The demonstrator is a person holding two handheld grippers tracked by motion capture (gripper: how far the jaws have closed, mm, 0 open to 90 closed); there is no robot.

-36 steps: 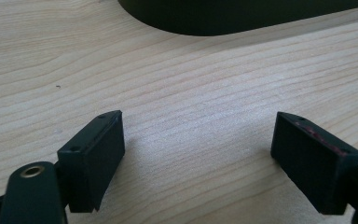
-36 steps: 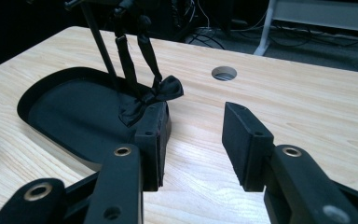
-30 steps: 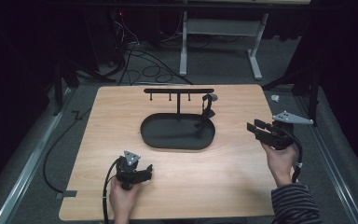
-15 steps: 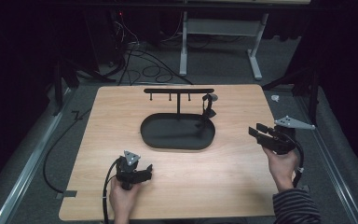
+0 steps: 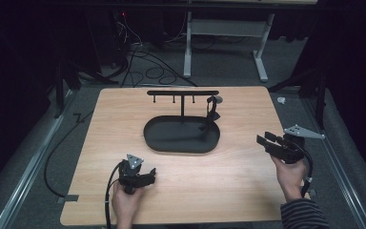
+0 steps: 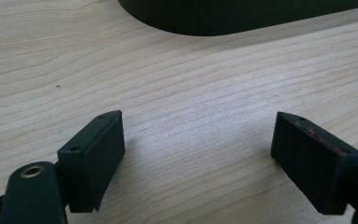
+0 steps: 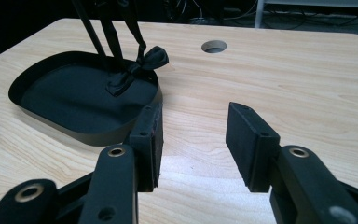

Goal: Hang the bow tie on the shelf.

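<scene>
A black oval tray (image 5: 162,143) lies mid-table, and a T-shaped rack (image 5: 182,93) with small hooks rises from its far side. A black ribbon with a bow (image 5: 212,112) hangs from the rack's right end down to the tray's rim; in the right gripper view the bow (image 7: 142,65) rests on the tray's edge (image 7: 88,137). My left gripper (image 5: 148,175) sits low near the front edge, open over bare wood (image 6: 198,123), with the tray's rim (image 6: 214,28) ahead. My right gripper (image 5: 266,139) hovers right of the tray, open and empty (image 7: 193,112), pointing toward it.
The wooden table (image 5: 248,186) has a round cable hole (image 7: 213,45) at its far right. A cable (image 5: 57,157) trails off the left edge. A desk frame (image 5: 262,52) and floor cables stand beyond the far edge.
My right gripper has drifted slightly toward the person and a little to the right. The left gripper has stayed where it was.
</scene>
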